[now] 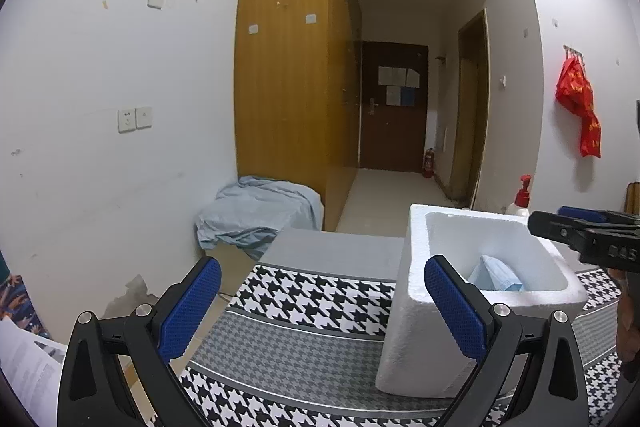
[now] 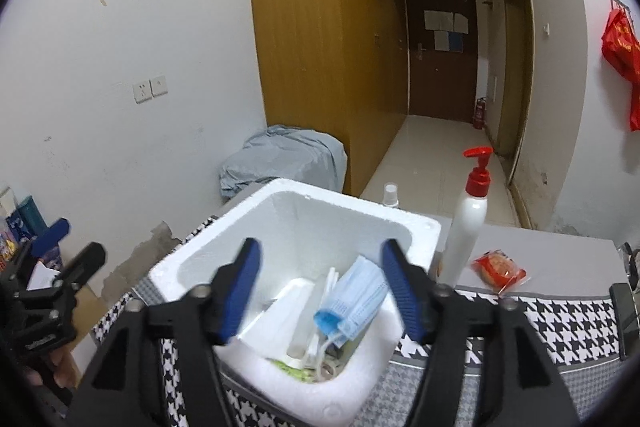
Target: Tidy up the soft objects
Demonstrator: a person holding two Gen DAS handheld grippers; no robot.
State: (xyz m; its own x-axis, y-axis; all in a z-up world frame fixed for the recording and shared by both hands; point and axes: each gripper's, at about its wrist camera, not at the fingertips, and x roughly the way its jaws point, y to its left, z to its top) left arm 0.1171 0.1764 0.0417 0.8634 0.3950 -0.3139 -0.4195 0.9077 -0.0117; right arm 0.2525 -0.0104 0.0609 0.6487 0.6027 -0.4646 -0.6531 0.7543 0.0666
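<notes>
A white foam box (image 2: 420,231) stands on a houndstooth-patterned cloth (image 1: 312,299). Inside it lie a blue face mask (image 2: 356,301), white packets (image 2: 280,315) and other soft items. My right gripper (image 2: 320,287) hangs over the box, open, with the mask below and between its blue fingers (image 2: 240,291), not pressed by them. The box (image 1: 420,307) and mask (image 1: 498,277) also show in the left wrist view. My left gripper (image 1: 320,307) is open and empty beside the box, its right finger (image 1: 456,307) in front of the box wall. The right gripper (image 1: 588,235) reaches in over the box rim.
A white pump bottle with a red top (image 2: 470,223), a small spray bottle (image 2: 390,195) and a red snack packet (image 2: 500,269) stand right of the box. A blue sheet-covered bundle (image 1: 256,215) lies on the floor by a wooden wardrobe (image 1: 288,75).
</notes>
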